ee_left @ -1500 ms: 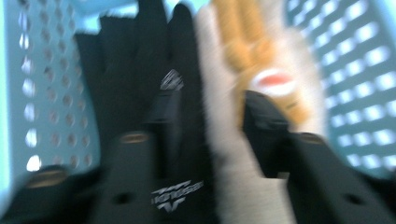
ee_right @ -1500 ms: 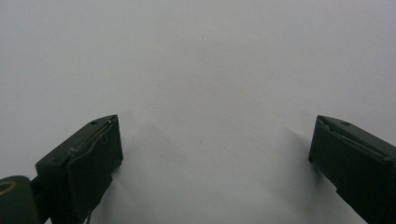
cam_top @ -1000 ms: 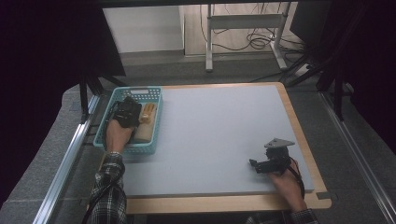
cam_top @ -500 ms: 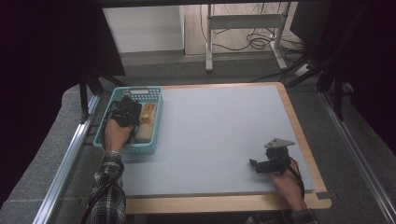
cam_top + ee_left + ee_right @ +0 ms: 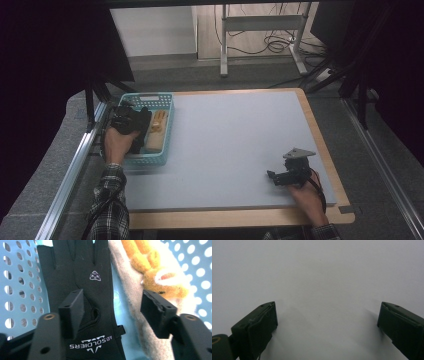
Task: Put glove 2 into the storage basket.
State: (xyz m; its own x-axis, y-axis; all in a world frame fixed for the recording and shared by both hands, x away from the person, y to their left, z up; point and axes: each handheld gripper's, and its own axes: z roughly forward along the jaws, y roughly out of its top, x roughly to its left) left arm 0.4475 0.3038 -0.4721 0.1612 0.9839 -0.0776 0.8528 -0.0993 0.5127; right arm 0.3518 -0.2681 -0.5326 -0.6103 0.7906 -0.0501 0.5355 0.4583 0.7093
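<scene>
A black glove (image 5: pixel 75 270) with a white logo lies flat in the blue perforated basket (image 5: pixel 22 285). An orange plush toy (image 5: pixel 160 277) on beige fleece (image 5: pixel 127 290) lies beside it. My left gripper (image 5: pixel 113 305) hovers just over the glove. Its jaws have just been opening and now stand apart, with the glove's cuff below them and no pad pressing on it. In the high view the left gripper (image 5: pixel 131 122) is over the basket (image 5: pixel 150 161) at the table's left. My right gripper (image 5: pixel 274 176) rests open near the front right, with bare mat (image 5: pixel 322 277) between its fingers.
The grey mat (image 5: pixel 235 145) covers a wooden table whose edge (image 5: pixel 240 217) runs along the front. An aluminium rail (image 5: pixel 70 175) borders the left side. A metal stand and cables (image 5: pixel 265 35) sit on the floor beyond the table.
The left hand has shifted slightly over the basket. The right hand and its gripper have stayed where they were.
</scene>
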